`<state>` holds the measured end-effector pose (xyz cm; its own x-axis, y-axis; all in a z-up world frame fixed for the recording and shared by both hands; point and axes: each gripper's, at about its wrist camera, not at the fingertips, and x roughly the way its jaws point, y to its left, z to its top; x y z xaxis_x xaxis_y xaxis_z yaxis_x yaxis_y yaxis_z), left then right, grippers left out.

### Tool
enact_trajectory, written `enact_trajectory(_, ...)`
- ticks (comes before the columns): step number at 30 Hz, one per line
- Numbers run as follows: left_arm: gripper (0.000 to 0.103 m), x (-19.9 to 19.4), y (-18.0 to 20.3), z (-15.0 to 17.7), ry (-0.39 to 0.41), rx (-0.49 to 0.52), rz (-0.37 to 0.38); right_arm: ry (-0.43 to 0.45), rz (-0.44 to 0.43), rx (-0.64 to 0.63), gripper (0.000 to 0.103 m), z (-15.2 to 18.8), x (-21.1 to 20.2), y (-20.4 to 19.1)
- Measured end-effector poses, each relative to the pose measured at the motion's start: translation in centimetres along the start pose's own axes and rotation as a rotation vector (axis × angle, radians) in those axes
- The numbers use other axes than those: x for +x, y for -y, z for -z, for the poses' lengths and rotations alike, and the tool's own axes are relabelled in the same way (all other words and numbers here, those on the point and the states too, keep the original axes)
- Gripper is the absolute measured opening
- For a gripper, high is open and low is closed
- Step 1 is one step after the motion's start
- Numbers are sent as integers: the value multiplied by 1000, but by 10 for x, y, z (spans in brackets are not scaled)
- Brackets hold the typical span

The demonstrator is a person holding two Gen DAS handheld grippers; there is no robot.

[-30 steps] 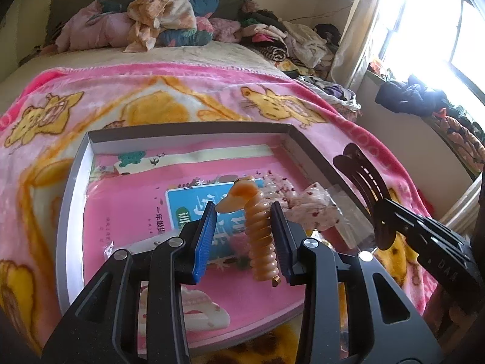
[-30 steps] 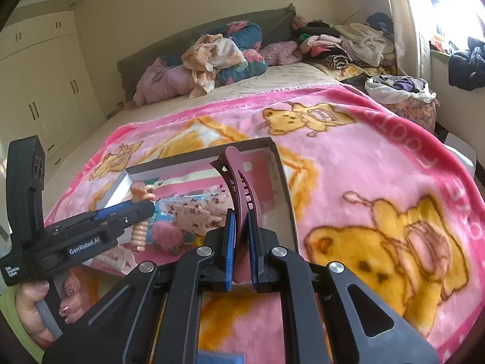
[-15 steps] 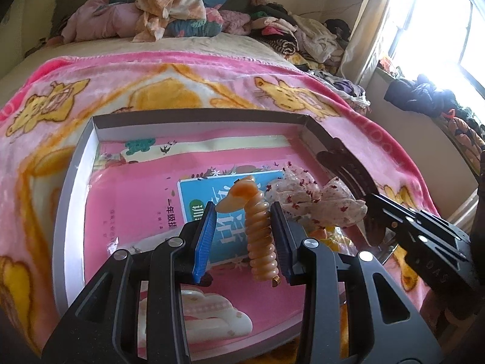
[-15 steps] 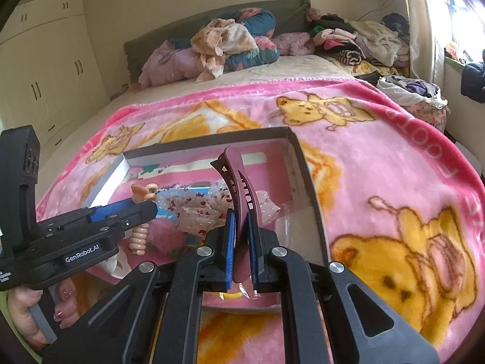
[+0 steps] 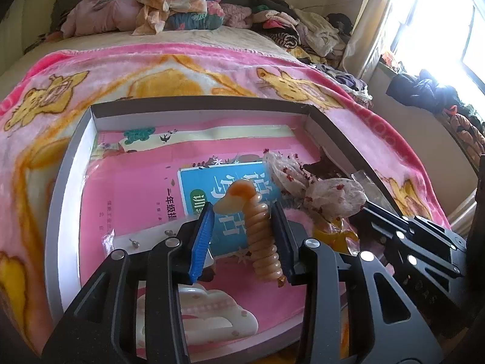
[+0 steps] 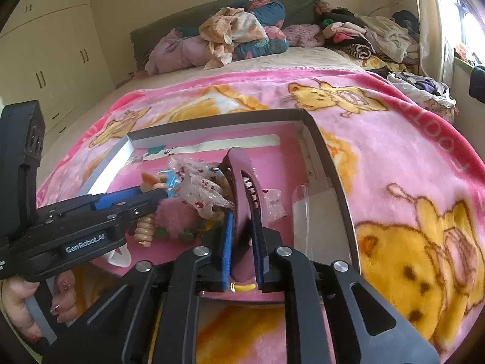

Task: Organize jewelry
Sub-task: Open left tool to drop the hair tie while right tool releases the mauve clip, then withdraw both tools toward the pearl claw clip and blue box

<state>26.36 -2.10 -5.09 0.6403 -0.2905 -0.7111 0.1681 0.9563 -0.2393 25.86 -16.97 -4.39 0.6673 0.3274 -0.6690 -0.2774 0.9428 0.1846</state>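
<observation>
Centre frame: left gripper [image 5: 242, 230], fingers spread, spiral hair clip [image 5: 260, 239] against one finger. Right gripper [image 6: 242, 242] pinches a pink claw clip [image 6: 242, 194] over the grey box [image 6: 333, 163].

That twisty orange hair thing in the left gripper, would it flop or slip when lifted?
The spiral hair tie looks like springy plastic coil: it stands nearly upright beside the left gripper's right-hand jaw without sagging, so probably fairly stiff. Its glossy surface suggests it might slip. It seems light, and would likely bounce or roll if dropped into the box.
</observation>
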Motion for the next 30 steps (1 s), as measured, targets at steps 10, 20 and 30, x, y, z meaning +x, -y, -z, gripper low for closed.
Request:
enact_trajectory(10, 47, -6, 1, 4, 11, 0, -11, 53, 16, 16, 43, 12, -26, -1)
enact_trajectory(20, 79, -32, 3, 7, 73, 5, -17, 114, 11, 38, 62, 25, -60, -1)
enact_trajectory(30, 89, -66, 14, 18, 137, 32, -21, 135, 6, 52, 69, 41, -85, -2)
